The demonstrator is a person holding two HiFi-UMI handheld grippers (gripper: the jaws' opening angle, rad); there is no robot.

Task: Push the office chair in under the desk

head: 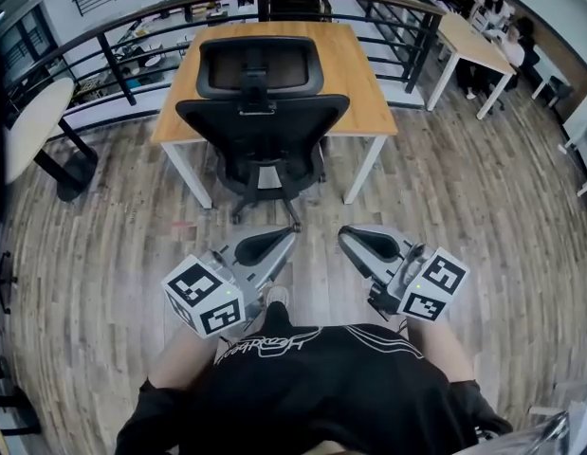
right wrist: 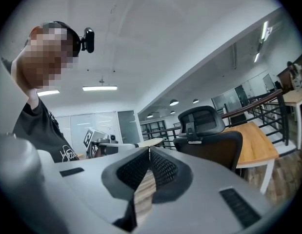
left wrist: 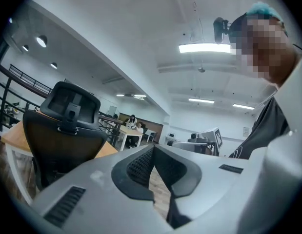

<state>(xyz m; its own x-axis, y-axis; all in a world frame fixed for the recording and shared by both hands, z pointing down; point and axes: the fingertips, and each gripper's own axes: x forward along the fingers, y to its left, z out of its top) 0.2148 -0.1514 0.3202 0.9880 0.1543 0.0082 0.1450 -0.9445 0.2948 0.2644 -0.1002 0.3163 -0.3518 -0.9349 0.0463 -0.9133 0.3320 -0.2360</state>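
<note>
Facing: the office chair (head: 263, 121) stands straight ahead of the person, its back turned toward them.
Chair position: it sits at the near edge of the desk (head: 364, 102), between the white front legs. The backrest overlaps the wooden top's front edge, while the wheeled base (head: 266, 197) shows on the floor (head: 464, 216) in front of the desk.
Progress: the seat seems at least partly under. Whether it could go further in cannot be told from here.
Left gripper (head: 279, 239): jaws closed together with nothing between them, held level near the person's waist, well apart from the chair.
Right gripper (head: 355, 240): likewise closed and empty, level, beside the left one and just as far from the chair.
Handling: the chair is probably fairly heavy but rolls on casters, so a steady push should move it across the smooth plank floor. The backrest looks like stiff black mesh or padding on a rigid frame and may tilt or swivel under an off-centre push.
Where to push: probably the upper backrest, one closed gripper on each side of the spine, so the chair rolls straight.
Avoid: the headrest (head: 260, 64), which sits high on a narrow stem and would likely flex or tip the chair.
Risk: the casters may veer, or the base may catch a desk leg.
</note>
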